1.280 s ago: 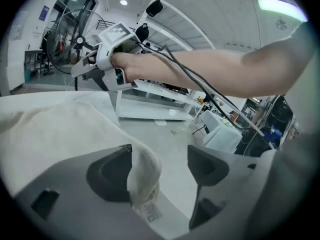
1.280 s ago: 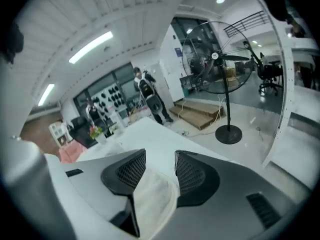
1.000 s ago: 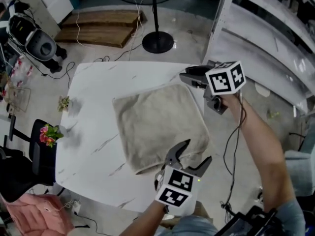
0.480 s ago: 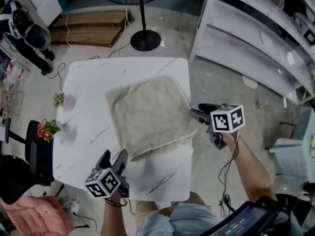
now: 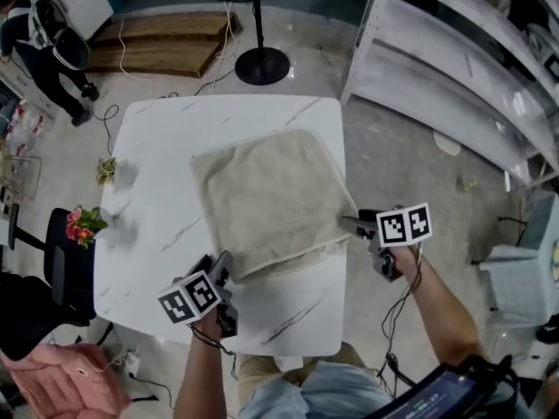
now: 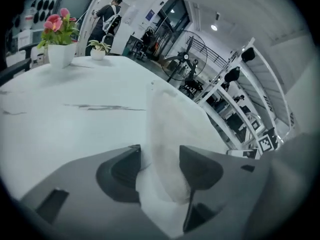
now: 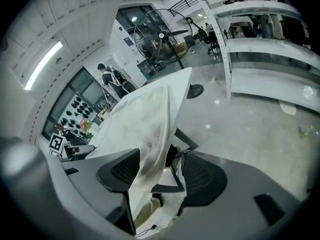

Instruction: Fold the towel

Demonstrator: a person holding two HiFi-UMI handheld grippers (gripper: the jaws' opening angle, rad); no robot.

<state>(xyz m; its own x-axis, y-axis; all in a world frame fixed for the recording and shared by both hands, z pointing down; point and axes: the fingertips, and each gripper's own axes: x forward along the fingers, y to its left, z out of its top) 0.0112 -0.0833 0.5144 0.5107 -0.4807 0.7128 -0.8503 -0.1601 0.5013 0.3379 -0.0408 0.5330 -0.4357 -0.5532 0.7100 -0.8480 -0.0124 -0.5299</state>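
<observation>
A beige towel [image 5: 266,199] lies flat on the white marble table [image 5: 157,199]. My left gripper [image 5: 218,269] sits at the towel's near left corner. In the left gripper view that gripper [image 6: 160,159] has the towel corner [image 6: 170,129] between its jaws, which have just been closing and still stand apart. My right gripper [image 5: 349,225] is at the near right corner, by the table's right edge. In the right gripper view its jaws [image 7: 160,166] have just been opening and stand wide, with the towel's edge [image 7: 150,114] hanging loosely between them.
A pot of pink flowers [image 5: 83,225] and a small plant [image 5: 109,173] stand at the table's left edge. A fan stand [image 5: 260,59] is beyond the far edge, white shelving [image 5: 454,68] to the right, and a person [image 5: 44,42] at far left.
The left gripper swung from the towel's near right corner to its near left corner. The right gripper came down from the far right corner to the near right one.
</observation>
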